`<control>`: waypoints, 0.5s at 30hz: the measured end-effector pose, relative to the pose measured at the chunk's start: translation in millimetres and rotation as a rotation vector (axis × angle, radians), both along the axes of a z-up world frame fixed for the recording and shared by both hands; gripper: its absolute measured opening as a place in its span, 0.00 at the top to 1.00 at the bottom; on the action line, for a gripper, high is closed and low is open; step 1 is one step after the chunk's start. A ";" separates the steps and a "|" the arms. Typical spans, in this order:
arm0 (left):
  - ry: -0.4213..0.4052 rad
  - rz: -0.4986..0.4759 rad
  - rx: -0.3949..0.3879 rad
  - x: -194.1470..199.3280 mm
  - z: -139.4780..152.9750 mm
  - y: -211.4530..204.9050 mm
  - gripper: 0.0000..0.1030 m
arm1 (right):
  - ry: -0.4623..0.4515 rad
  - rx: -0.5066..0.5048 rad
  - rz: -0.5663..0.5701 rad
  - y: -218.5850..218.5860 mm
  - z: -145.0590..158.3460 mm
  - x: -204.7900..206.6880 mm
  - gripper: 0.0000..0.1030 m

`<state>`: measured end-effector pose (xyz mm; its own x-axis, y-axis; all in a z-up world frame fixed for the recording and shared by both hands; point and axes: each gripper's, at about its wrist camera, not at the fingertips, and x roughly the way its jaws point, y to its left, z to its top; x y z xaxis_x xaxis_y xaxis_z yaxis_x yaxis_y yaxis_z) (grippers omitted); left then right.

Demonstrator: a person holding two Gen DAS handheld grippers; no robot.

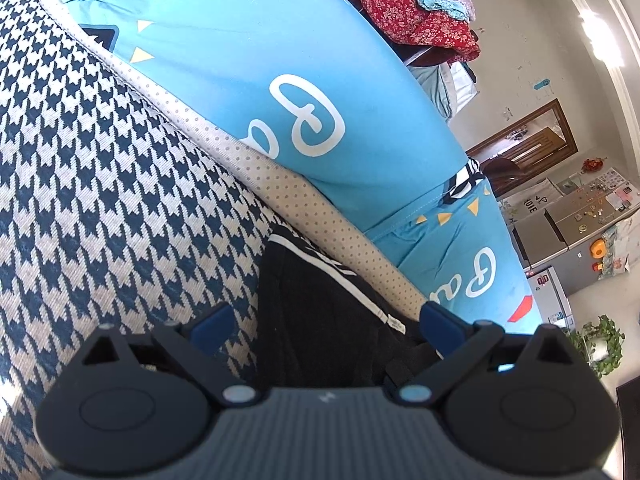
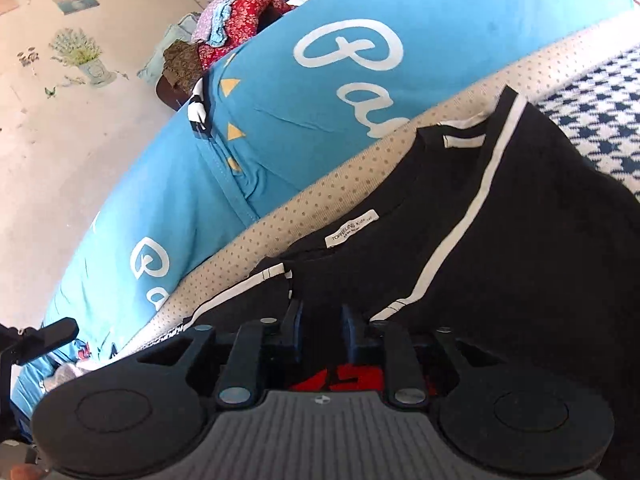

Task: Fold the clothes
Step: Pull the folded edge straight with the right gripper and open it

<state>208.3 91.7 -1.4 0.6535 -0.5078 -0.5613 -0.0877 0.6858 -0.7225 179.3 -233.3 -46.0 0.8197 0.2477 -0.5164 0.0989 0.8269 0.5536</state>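
The right gripper point(image 2: 320, 334) has its fingers narrow and pinches the near edge of the black shirt point(image 2: 500, 208). The left gripper point(image 1: 326, 328) is wide, with the same shirt between its fingers but not clamped. The shirt lies on the checked cover point(image 1: 100, 160), its collar with the white label point(image 2: 352, 229) toward the dotted border point(image 1: 320, 220). Beyond the shirt is the blue sheet point(image 1: 240, 40), and farther away the pile of clothes point(image 1: 424, 12). To fold well, the left gripper should probably close on the edge at the same level as the right, so the cloth lifts flat and even.
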 end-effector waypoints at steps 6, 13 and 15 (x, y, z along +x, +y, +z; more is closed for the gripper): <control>0.028 -0.018 0.028 0.2 -7.2 -5.1 0.02 | -0.005 -0.054 0.123 12.6 11.6 -7.4 0.72; 0.044 -0.056 0.029 3.5 -16.4 -14.4 0.02 | 0.006 -0.126 0.292 33.6 19.2 -30.7 0.67; 0.038 -0.070 0.033 4.6 -14.2 -16.2 0.03 | -0.009 -0.166 0.366 45.9 21.7 -39.2 0.65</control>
<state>212.9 75.5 -15.6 0.5951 -0.5326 -0.6018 -0.0651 0.7145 -0.6966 140.1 -187.4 -24.3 0.6971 0.4385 -0.5673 -0.2233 0.8846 0.4094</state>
